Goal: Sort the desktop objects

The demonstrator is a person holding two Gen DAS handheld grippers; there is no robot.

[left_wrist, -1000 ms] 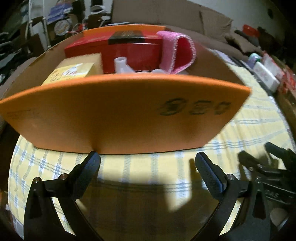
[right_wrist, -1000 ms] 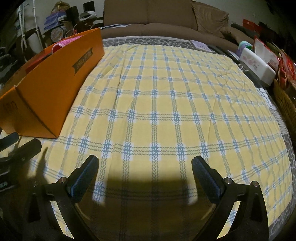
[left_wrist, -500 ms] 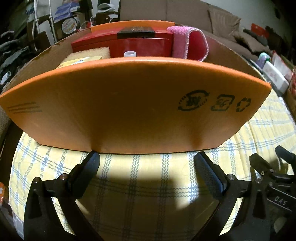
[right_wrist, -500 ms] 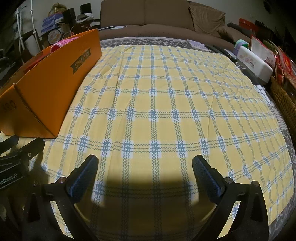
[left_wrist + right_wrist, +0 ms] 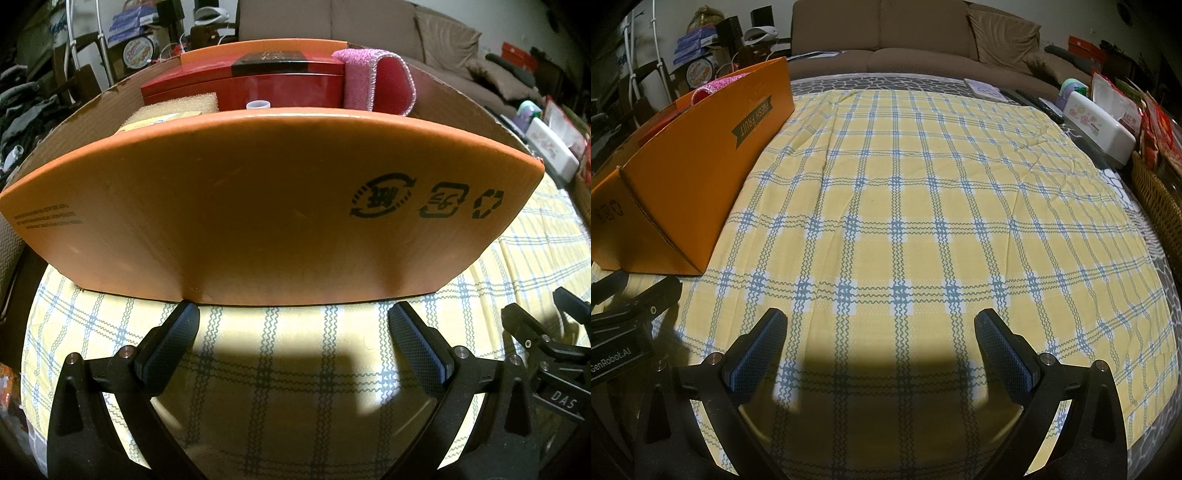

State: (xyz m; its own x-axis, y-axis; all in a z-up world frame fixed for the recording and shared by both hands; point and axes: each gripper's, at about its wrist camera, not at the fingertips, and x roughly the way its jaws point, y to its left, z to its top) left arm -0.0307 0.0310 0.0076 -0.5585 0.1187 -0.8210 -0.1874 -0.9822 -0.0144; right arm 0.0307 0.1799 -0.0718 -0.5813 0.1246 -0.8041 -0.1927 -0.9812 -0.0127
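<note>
- The left gripper (image 5: 293,332) hangs low over the table (image 5: 1167,413), its fingers (image 5: 168,341) spread wide with nothing between them; the left fingertip sits right at the bottom edge of the orange box (image 5: 258,206), though I cannot tell if it touches.
- That orange box stands on the near left part of the yellow checked cloth (image 5: 916,206), its near wall printed with three recycling marks.
- Over the wall I can see what is packed inside: a red case (image 5: 258,83) at the far end, a pink cloth (image 5: 373,86) standing up at the right, a yellow sponge (image 5: 173,107) at the left, and the white top of a small tube (image 5: 257,105) between them.
- The right gripper (image 5: 881,347) hovers to the right of the box over bare cloth, fingers (image 5: 1004,354) just as wide apart and holding nothing.
- Along the far right edge of the table lie a white container (image 5: 1097,125) and red packets (image 5: 1152,122); a brown sofa (image 5: 923,40) stands behind.
</note>
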